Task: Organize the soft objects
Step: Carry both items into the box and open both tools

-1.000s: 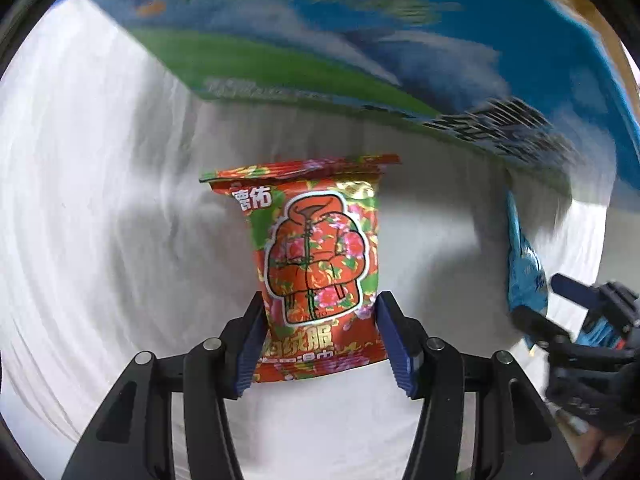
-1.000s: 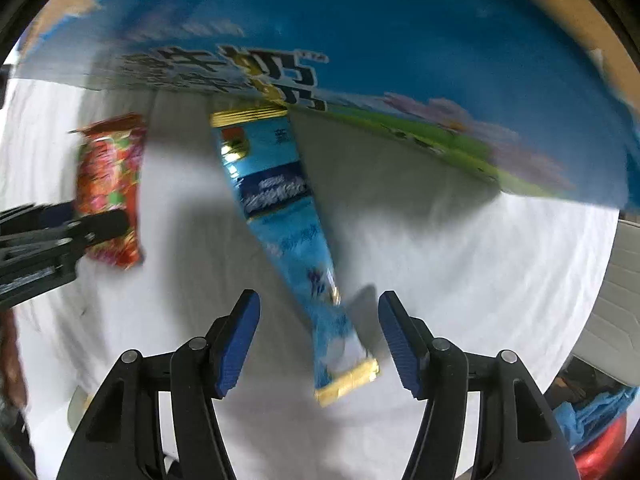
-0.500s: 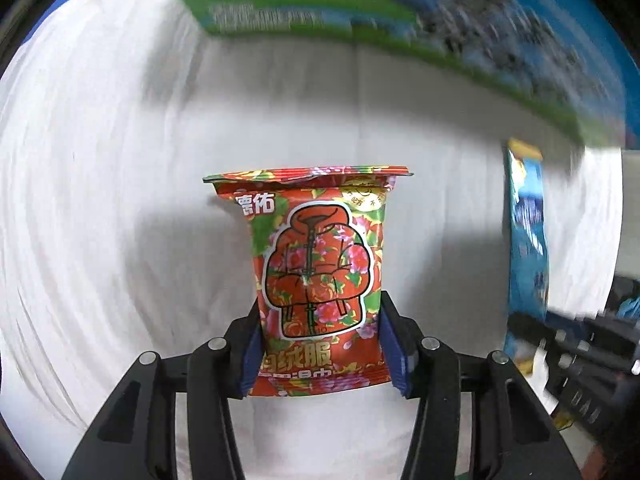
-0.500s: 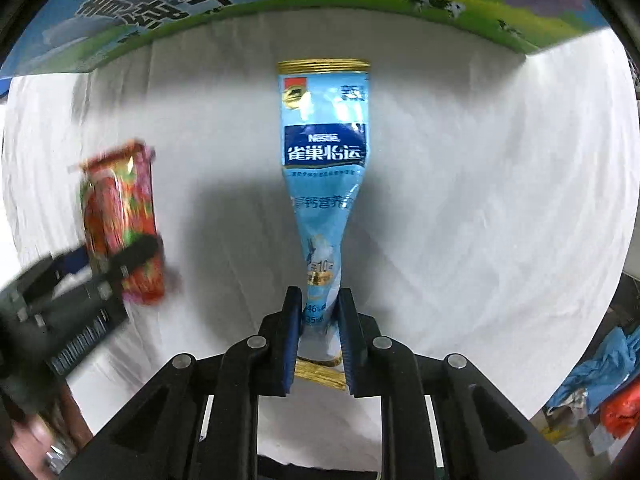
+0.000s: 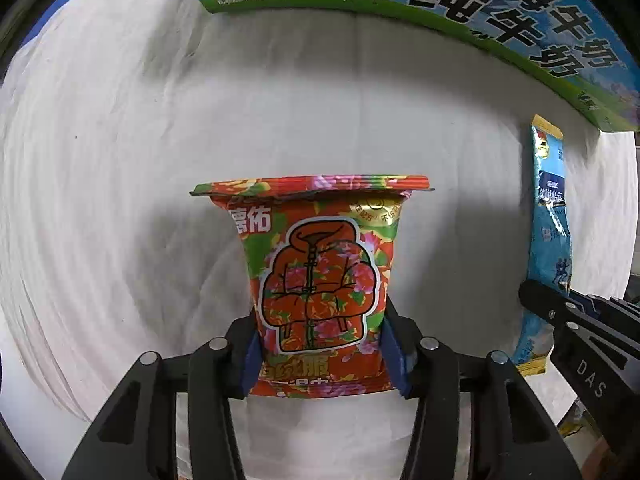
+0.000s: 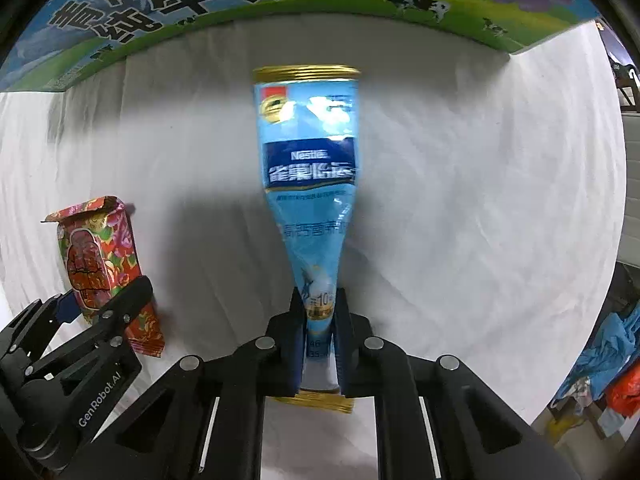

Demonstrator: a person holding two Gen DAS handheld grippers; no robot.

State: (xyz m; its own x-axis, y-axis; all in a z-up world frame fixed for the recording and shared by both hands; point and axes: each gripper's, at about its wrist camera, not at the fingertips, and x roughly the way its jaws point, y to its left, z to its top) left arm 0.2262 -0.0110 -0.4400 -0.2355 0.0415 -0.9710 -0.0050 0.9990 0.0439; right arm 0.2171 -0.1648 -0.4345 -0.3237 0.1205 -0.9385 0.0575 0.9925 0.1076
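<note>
My left gripper (image 5: pixel 322 354) is shut on the lower part of a red floral snack packet (image 5: pixel 318 276) and holds it over the white cloth. My right gripper (image 6: pixel 319 336) is shut on the narrow lower end of a long light-blue Nestle packet (image 6: pixel 310 184), which stands out ahead of the jaws. The red packet (image 6: pixel 100 268) and the left gripper (image 6: pixel 92 320) show at the left of the right wrist view. The blue packet (image 5: pixel 550 236) and the right gripper (image 5: pixel 568 312) show at the right of the left wrist view.
A white cloth (image 5: pixel 120 200) covers the table. A large blue and green milk carton box (image 6: pixel 200 4) stands along the far side, also in the left wrist view (image 5: pixel 480 8). Blue and orange bags (image 6: pixel 612 368) lie beyond the table's right edge.
Both grippers have closed on their packets, the right one fully pinching the blue packet's end. Both packets have come away from the box toward me.
</note>
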